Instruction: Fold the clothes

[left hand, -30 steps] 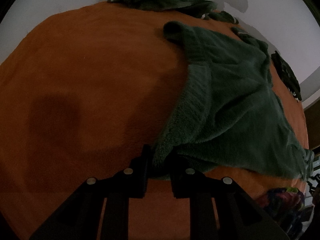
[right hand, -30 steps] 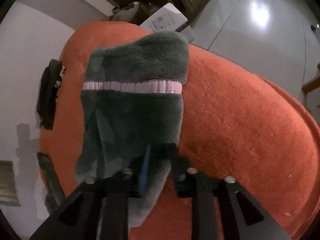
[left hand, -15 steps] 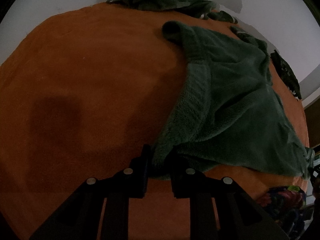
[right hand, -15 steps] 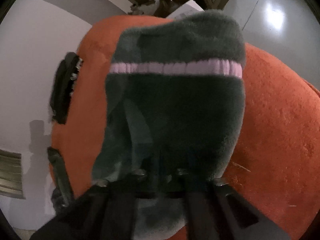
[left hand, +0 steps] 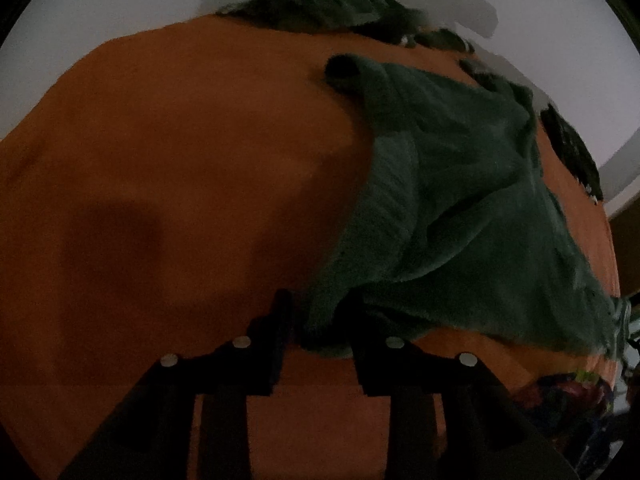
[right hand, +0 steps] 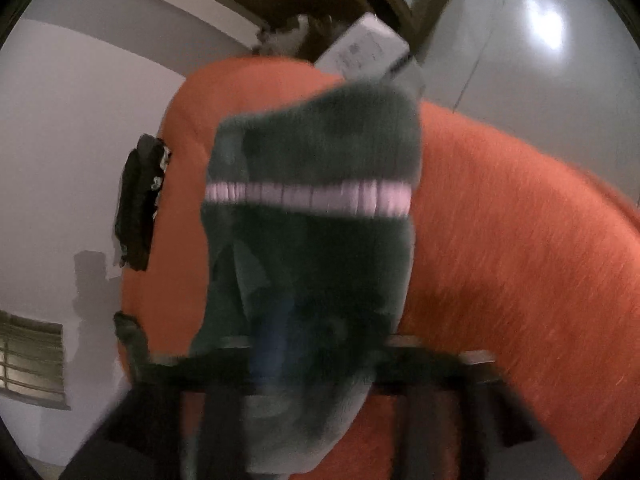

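A dark green fleece garment (left hand: 460, 208) lies spread on the orange bed cover (left hand: 180, 168), right of centre in the left wrist view. Its near corner sits between the fingers of my left gripper (left hand: 322, 320), whose jaws are opening and look loose around the cloth. In the blurred right wrist view the same kind of green fleece, with a pink band (right hand: 308, 196), hangs up in front of the camera. My right gripper (right hand: 312, 356) is under its lower end. Its jaws are opening wide, with cloth draped between and over them.
A heap of dark clothes (left hand: 332, 4) lies at the far edge of the bed by the white wall. Another dark garment (right hand: 138, 204) hangs over the bed's side. A white box (right hand: 364, 52) stands beyond the bed, near a shiny floor (right hand: 540, 120). Colourful cloth (left hand: 560, 396) is at the bed's near right corner.
My left jaws have spread a little around the garment's corner. My right jaws went from shut on the fleece to wide apart, and the right view has pulled back slightly and blurred.
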A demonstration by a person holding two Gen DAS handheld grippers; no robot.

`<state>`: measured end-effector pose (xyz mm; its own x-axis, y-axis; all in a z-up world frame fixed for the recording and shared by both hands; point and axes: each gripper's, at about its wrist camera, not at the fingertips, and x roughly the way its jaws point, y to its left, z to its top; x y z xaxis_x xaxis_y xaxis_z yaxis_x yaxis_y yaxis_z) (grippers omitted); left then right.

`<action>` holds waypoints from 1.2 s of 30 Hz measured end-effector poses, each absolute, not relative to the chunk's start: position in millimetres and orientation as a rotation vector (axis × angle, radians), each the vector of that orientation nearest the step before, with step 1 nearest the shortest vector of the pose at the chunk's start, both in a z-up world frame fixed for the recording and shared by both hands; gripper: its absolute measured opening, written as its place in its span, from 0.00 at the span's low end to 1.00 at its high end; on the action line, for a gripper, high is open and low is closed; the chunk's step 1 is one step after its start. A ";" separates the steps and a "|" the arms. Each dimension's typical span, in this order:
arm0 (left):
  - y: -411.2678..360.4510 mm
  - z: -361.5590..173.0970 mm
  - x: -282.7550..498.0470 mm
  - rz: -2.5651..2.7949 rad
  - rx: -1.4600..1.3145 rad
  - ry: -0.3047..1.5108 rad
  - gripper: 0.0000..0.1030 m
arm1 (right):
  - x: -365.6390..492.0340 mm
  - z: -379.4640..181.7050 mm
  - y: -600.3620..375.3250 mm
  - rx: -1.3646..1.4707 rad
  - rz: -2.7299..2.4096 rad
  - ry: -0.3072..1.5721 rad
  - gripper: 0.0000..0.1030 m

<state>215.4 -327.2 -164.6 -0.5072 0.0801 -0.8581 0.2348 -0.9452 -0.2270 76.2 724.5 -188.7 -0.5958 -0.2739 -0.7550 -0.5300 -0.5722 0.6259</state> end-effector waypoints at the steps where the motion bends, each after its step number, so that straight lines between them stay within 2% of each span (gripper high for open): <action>1: -326.2 -164.3 216.0 -2.612 1.514 0.486 0.32 | 78.8 -188.2 728.7 -1.300 2.289 1.360 0.69; 5: -314.9 -169.2 213.0 -2.628 1.553 0.403 0.32 | 82.4 -193.0 743.4 -1.262 2.257 1.398 0.69; 9: -300.3 -172.8 211.1 -2.654 1.547 0.234 0.31 | 99.7 -189.2 767.2 -1.185 2.283 1.332 0.69; 11: -295.8 -171.0 211.3 -2.673 1.518 0.185 0.18 | 105.7 -176.2 774.3 -1.080 2.313 1.257 0.68; 14: -302.0 -164.2 215.3 -2.692 1.469 0.268 0.11 | 94.4 -169.4 783.3 -1.068 2.364 1.226 0.68; 17: -314.7 -157.0 222.9 -2.696 1.431 0.376 0.10 | 71.6 -169.0 789.7 -1.151 2.406 1.179 0.68; 20: -337.7 -158.5 224.7 -2.660 1.435 0.678 0.10 | 47.1 -167.5 780.3 -1.268 2.460 1.086 0.58; 22: -347.7 -162.1 220.2 -2.629 1.427 0.810 0.10 | 33.8 -169.1 768.0 -1.380 2.470 0.932 0.40; 24: -351.6 -161.7 220.2 -2.619 1.422 0.834 0.10 | 28.9 -171.6 758.7 -1.412 2.440 0.793 0.20; 26: -345.8 -154.9 221.2 -2.638 1.412 0.769 0.10 | 32.4 -167.4 752.4 -1.369 2.432 0.728 0.12; 33: -345.1 -108.1 230.0 -2.742 1.358 0.582 0.10 | 53.6 -81.2 749.6 -1.038 2.579 0.740 0.08; 36: -344.3 -110.6 222.1 -2.721 1.398 0.527 0.10 | 42.5 -57.9 748.3 -1.040 2.589 0.689 0.08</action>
